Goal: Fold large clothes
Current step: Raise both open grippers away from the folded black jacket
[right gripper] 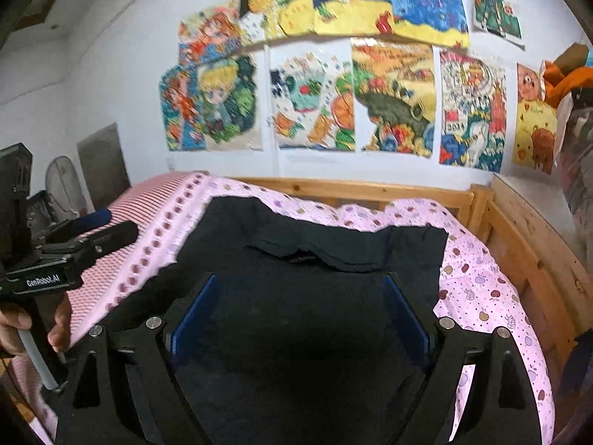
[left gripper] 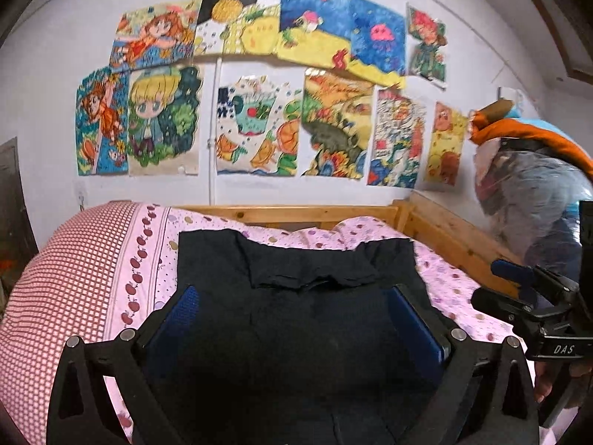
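Black garment [left gripper: 296, 296] flat on pink bedspread [left gripper: 456, 278], straight ahead under both my grippers, reaching toward far headboard. My left gripper [left gripper: 296, 319] and right gripper [right gripper: 300, 315] both spread wide, gripping nothing, equally near.

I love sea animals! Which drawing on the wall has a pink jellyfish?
The blue drawing in the top row, near the right end. It alone shows a pink jellyfish on deep blue water above yellow sand; the others show children, turtles and buildings.
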The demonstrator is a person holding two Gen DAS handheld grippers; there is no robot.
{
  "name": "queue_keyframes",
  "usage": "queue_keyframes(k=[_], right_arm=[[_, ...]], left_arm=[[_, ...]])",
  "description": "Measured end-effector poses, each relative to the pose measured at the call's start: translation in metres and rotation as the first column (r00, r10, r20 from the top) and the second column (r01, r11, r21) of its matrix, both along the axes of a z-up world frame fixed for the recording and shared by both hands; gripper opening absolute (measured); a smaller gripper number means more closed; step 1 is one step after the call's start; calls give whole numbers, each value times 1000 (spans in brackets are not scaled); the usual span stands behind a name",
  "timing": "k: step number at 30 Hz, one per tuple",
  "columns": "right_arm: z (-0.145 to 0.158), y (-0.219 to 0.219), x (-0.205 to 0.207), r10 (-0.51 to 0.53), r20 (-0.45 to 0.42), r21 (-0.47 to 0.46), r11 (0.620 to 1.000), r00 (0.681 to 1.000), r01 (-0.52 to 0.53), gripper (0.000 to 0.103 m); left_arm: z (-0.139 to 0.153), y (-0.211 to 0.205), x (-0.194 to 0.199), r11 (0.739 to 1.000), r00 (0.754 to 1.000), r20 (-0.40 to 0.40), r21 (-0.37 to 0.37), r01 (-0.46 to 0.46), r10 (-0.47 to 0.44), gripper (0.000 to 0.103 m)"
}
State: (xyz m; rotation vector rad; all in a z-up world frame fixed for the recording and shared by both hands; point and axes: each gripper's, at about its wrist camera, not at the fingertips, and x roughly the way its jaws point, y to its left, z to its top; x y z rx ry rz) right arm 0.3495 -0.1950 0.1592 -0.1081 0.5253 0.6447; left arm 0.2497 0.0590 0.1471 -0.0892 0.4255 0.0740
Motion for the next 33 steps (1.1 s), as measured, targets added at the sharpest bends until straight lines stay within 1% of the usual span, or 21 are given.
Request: queue_keyframes(k=[5, 8, 12, 16, 19, 22, 24, 28, 33], right_arm=[[22, -6, -39, 24, 39, 18, 1000, 999, -25, 86], [32, -13, -63, 22, 55, 20, 1000, 998, -23, 86], [38, -20, -90, 21, 50, 11, 1000, 999, -22, 86], [40, -32, -118, 36, 55, 1, 999, 998, -36, 86], [36, -41, -135, 51, 56, -14, 999, 997, -50, 87], [30, -48, -151, 64, 59, -41, 997, 996, -61, 87], [23, -54, -160, 70, 59, -68, 995, 996, -66, 87], [10, -63, -170, 83, 46, -104, 992, 995, -78, 87], [-15, -72, -169, 74, 9, -174, 982, 997, -71, 87]], left_arm=[[16, -9, -39, 999, 999, 26, 19, 27, -27, 103], [26, -10, -61, 1000, 999, 43, 13, 28, -29, 103], [37, -11, -91, 999, 998, 55, 20, 28, -29, 103], [39, -15, -121, 999, 998, 61, 38, 31, -34, 103], [32, -18, -137, 998, 998, 52, 48, 36, -39, 103], [18, -19, -151, 998, 998, 33, 51, 43, -45, 103], [7, -17, -157, 998, 999, 15, 35, 49, -49, 103], [-13, -11, -160, 998, 997, -40, 0, 61, -61, 103], [-38, -10, -161, 996, 992, -91, 21, 85, -83, 103]])
